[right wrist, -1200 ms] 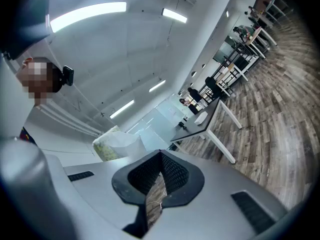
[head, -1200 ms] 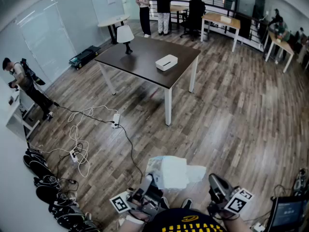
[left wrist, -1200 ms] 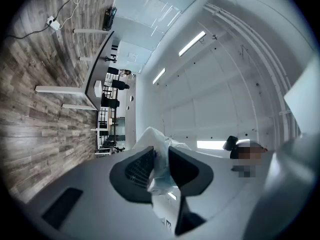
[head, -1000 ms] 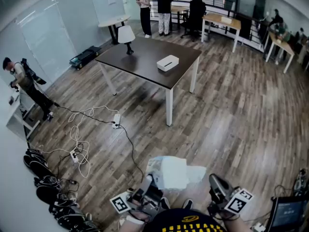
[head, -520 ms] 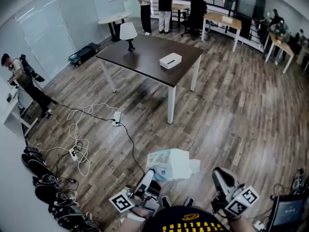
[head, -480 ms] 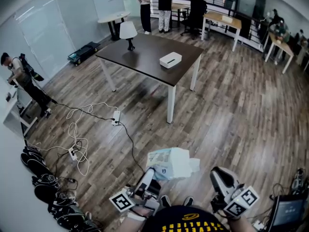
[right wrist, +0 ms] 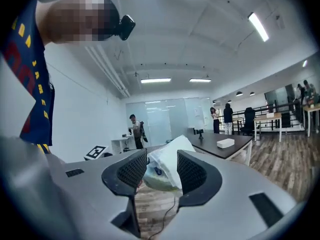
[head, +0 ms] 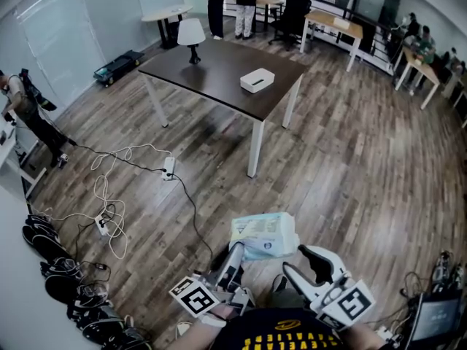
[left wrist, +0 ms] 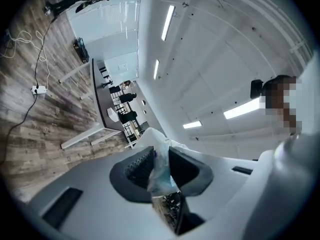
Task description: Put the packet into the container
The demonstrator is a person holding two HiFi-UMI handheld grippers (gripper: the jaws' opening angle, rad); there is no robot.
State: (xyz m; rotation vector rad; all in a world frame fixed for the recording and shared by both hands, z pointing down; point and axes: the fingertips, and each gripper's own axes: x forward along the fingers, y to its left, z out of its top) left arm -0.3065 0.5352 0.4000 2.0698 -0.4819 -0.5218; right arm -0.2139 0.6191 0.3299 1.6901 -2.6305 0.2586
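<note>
The packet (head: 264, 235), a soft white and pale-blue plastic pack, hangs low in front of me. My left gripper (head: 235, 254) is shut on its lower edge, and the left gripper view shows the film (left wrist: 161, 170) pinched between the dark pads. My right gripper (head: 293, 259) sits just right of the packet with its jaws opening. In the right gripper view the packet (right wrist: 167, 168) shows in the gap, and the pads stand off it. The container (head: 257, 80), a white open box, rests far ahead on the dark table (head: 211, 71).
A white lamp (head: 191, 33) stands on the table's far-left corner. Cables and a power strip (head: 168, 172) lie on the wood floor to the left, with shoes (head: 51, 268) along the wall. People stand at the back and far left. A laptop (head: 438, 318) sits at lower right.
The right gripper's jaws have spread apart and it has come in closer to the packet. The packet has sunk and tilted flatter. The table now sits a little farther up in the view.
</note>
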